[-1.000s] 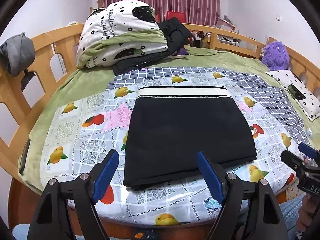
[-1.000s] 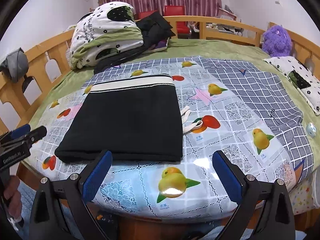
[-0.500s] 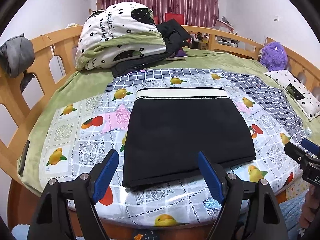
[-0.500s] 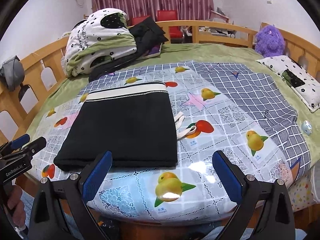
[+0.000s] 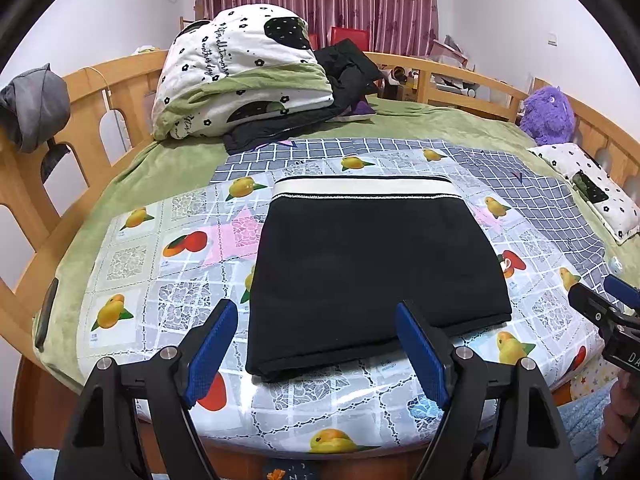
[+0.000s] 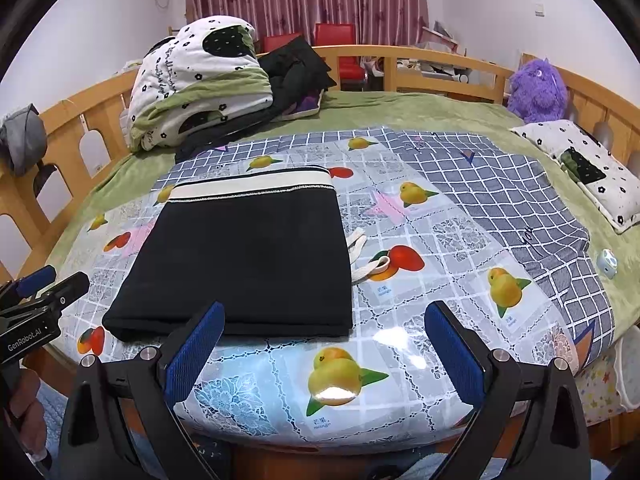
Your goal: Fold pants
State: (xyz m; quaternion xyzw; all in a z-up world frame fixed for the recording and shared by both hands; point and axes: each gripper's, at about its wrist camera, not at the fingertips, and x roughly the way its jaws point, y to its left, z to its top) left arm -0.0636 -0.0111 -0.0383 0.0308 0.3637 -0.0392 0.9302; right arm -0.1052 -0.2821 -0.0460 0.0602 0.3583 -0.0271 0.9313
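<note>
Folded black pants (image 5: pixel 372 264) lie flat on the fruit-print cloth (image 5: pixel 168 304) covering the bed (image 5: pixel 160 160), cream waistband at the far edge. The left gripper (image 5: pixel 320 348), jaws wide and empty, faces their near edge; the right gripper (image 6: pixel 320 356), equally wide, hangs off their right corner. Bedding pile (image 6: pixel 196 84) far left.

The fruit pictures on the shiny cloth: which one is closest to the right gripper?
The big yellow mango with green leaves, printed at the near edge of the fruit cloth, right between the open right gripper fingers. The other fruit pictures lie farther back.
</note>
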